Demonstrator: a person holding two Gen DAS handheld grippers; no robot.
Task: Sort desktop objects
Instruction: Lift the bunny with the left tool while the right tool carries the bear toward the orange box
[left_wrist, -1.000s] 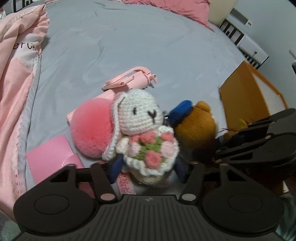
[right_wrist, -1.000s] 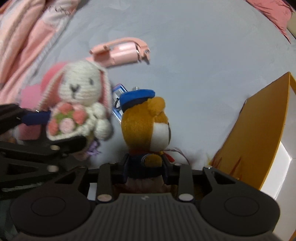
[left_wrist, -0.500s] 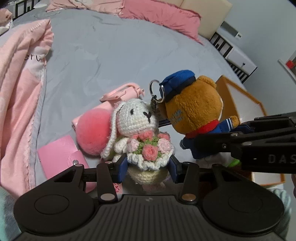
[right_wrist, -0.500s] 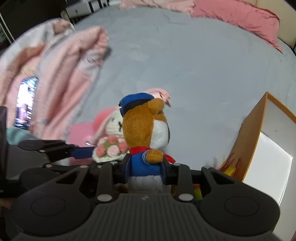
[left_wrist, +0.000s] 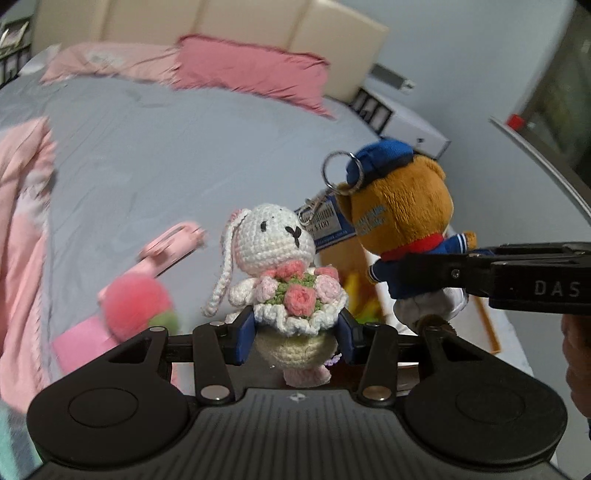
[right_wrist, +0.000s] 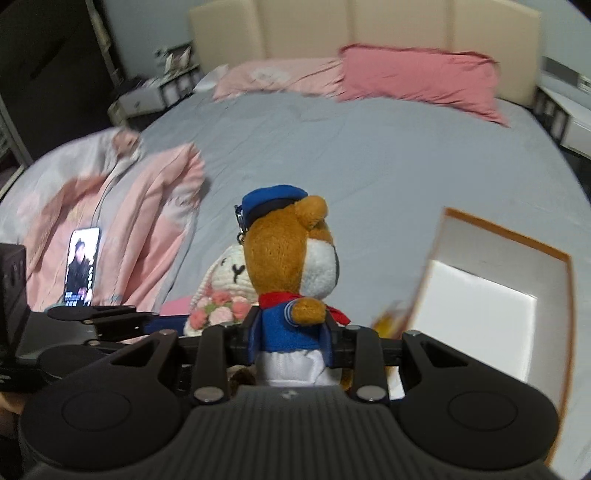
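The left tongs (left_wrist: 295, 339) are clamped on the skirt of a crocheted rabbit (left_wrist: 284, 273), and the right tongs (right_wrist: 291, 343) grip a toy bear (right_wrist: 291, 273) around its blue jacket. Both toys hang in the air above the grey bed (right_wrist: 369, 155), with the bear just to the right of the rabbit and close enough that the bear's keyring (left_wrist: 338, 166) dangles beside the rabbit's head.

The likeliest trouble is a snag: the ring or its clip could catch the rabbit's yarn or long ear if the two hands drift together, dragging one toy out of its grip. The rabbit is also held low on a soft, squashy base, so it may tip or slip.

Both tongs point forward and downward, side by side at much the same height. An open box with an orange rim (right_wrist: 561, 258) lies ahead and to the right of the right tongs, probably the drop-off; the swing toward it should keep the toys apart.
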